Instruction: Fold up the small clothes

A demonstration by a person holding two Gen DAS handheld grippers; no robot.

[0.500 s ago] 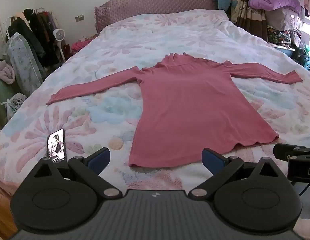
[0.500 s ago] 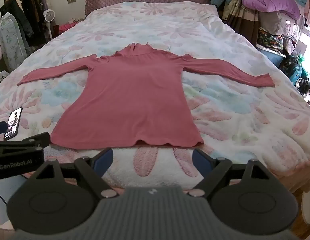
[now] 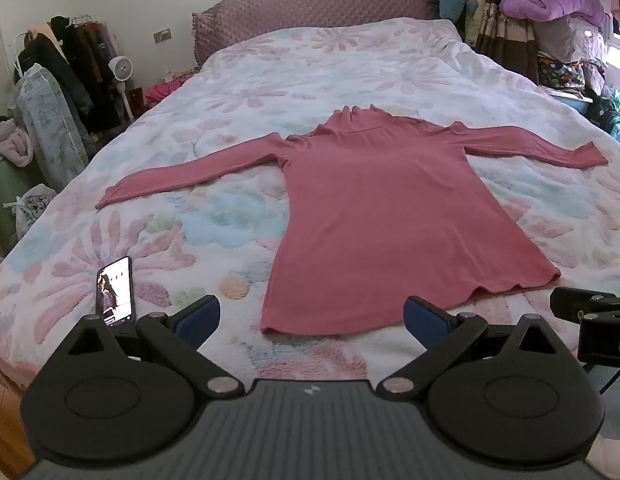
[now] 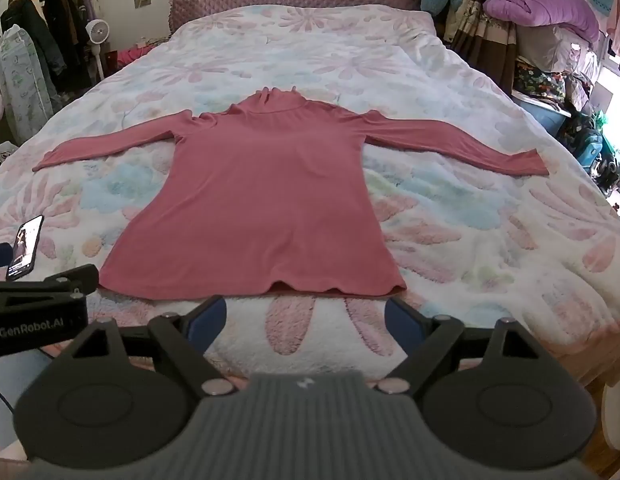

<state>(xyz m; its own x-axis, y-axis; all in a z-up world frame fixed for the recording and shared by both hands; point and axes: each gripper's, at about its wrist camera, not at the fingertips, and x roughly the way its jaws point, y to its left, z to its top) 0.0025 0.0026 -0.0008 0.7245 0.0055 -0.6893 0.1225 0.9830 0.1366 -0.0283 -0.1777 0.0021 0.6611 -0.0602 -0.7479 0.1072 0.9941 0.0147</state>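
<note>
Pink top (image 4: 262, 200) lies flat on the bed (image 4: 450, 208); left gripper (image 3: 312, 316) and right gripper (image 4: 306, 314) hover spread wide, empty.

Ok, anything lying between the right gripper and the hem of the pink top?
Nothing: in the right wrist view only bare floral bedspread separates the open right gripper from the pink top.

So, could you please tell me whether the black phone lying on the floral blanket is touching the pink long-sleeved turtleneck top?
Apart. In the left wrist view a wide stretch of floral blanket separates the black phone from the pink turtleneck top.
</note>
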